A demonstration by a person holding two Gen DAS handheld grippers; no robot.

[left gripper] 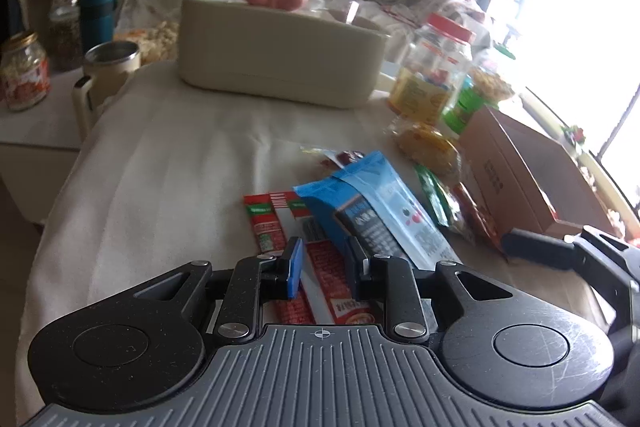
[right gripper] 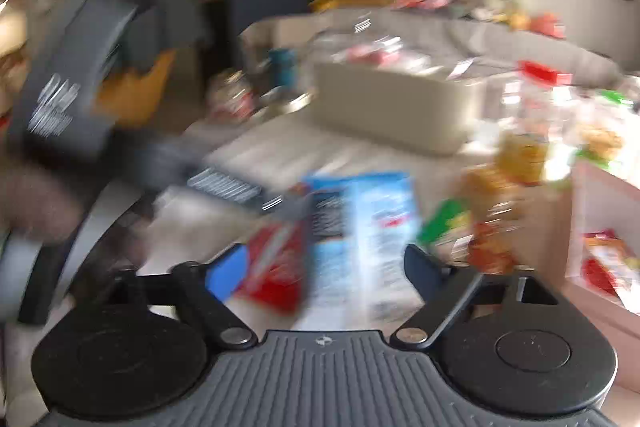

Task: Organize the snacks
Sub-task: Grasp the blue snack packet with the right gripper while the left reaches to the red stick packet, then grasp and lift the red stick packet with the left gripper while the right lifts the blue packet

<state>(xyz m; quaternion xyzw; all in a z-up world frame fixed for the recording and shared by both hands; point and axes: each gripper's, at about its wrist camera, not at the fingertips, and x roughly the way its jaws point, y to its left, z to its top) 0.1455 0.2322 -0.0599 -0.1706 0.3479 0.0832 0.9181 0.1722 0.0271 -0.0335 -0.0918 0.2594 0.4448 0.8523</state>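
Barely begun. Left gripper [left gripper: 322,263] half-closed over the red sachets [left gripper: 280,227], grip unclear. Right gripper [right gripper: 326,269] wide, empty, blue pouch [right gripper: 360,227] just ahead. Beige bin [left gripper: 280,63] far ahead; most snacks unsorted.

Daylight floods in from the blown-out bright window [left gripper: 568,27] at far right; the left wrist view is sharp, the right wrist view heavily motion-blurred, both bent at the edges.

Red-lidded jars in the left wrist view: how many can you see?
1: a clear red-lidded jar stands right of the beige box. The jar at the far left has a gold rim. Others may be hidden in the window glare.
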